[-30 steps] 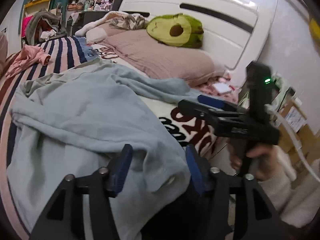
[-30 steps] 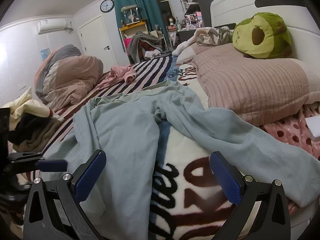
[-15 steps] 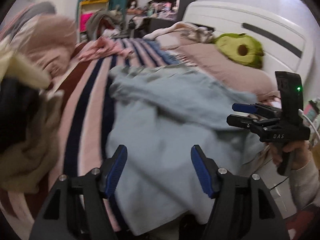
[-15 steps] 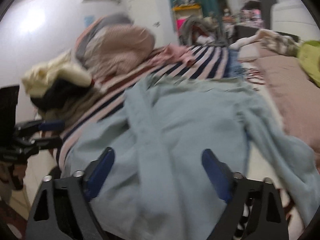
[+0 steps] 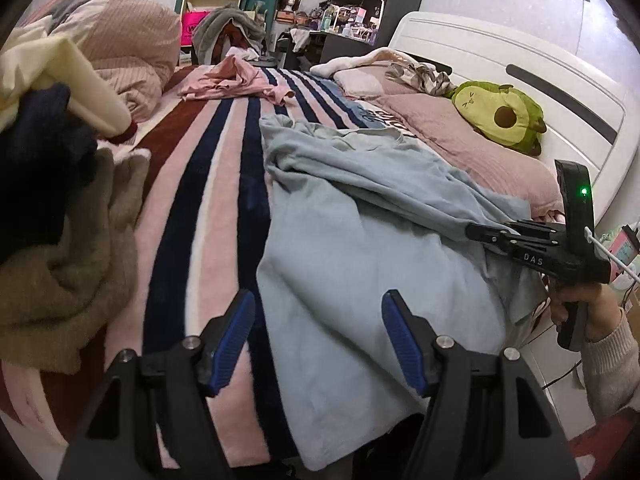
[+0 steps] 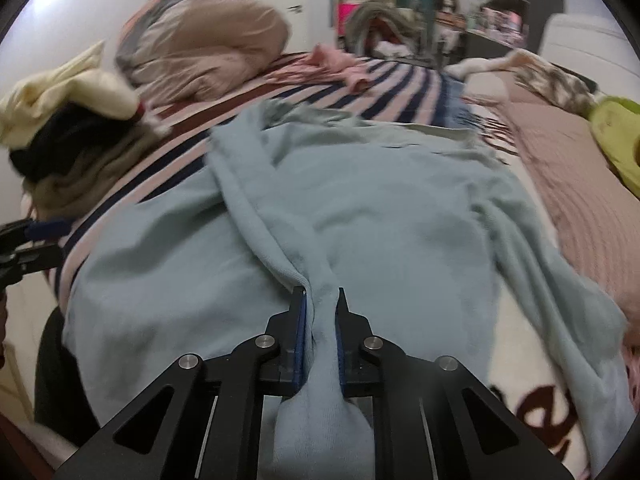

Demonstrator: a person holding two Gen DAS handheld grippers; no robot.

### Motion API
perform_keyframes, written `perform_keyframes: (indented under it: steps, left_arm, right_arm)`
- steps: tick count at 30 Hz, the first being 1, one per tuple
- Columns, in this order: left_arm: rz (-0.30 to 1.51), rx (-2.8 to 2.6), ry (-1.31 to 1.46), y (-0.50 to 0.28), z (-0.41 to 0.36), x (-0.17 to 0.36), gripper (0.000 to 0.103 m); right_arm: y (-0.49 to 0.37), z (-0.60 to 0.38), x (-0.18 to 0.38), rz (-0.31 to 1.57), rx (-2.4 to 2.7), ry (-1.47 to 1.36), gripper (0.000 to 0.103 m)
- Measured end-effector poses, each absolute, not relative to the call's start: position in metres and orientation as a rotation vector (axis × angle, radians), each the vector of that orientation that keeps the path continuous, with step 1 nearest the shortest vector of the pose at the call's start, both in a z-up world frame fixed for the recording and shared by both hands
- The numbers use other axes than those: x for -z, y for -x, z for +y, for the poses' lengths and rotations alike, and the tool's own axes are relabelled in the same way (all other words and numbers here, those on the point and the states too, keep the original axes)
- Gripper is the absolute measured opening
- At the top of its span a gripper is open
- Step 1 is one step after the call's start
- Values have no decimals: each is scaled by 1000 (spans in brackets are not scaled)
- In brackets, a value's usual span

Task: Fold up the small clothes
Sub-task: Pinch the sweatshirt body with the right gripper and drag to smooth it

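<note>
- Since 0.5 s ago, right gripper [image 6: 320, 300] is clamped shut on a fold of the light blue garment [image 6: 380, 216]; clamp seen only in right view.
- Left gripper [image 5: 318, 312] is held open above the garment's near edge on the striped blanket [image 5: 208, 184].
- Avocado plush [image 5: 500, 118] is shown whole only in left view.

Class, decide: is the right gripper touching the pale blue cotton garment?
Touching. The right wrist view shows the right gripper shut on a bunched fold of the pale blue cotton garment.
</note>
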State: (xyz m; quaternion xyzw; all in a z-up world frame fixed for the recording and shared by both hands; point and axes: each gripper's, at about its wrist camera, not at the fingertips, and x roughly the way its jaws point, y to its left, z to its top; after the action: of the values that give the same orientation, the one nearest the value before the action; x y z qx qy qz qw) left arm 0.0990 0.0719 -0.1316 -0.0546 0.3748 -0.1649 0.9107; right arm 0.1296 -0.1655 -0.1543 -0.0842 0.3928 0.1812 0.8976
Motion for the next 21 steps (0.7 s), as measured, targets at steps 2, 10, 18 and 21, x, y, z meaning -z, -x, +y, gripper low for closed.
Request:
perform_keyframes:
  steps: [2, 10, 18, 21]
  left_arm:
    - [774, 338, 109, -101, 69, 131, 62]
    - [785, 345, 89, -104, 55, 131, 62]
    - [778, 328, 54, -113, 51, 128, 62]
    - [765, 323, 44, -121, 51, 123, 62]
  right_arm:
    - [-131, -176, 153, 817, -346, 157, 6]
    - [-127, -218, 156, 861, -285, 73, 6]
    - [-112, -214, 127, 769, -350, 80, 6]
    - [-113, -203, 121, 764, -371, 132, 9]
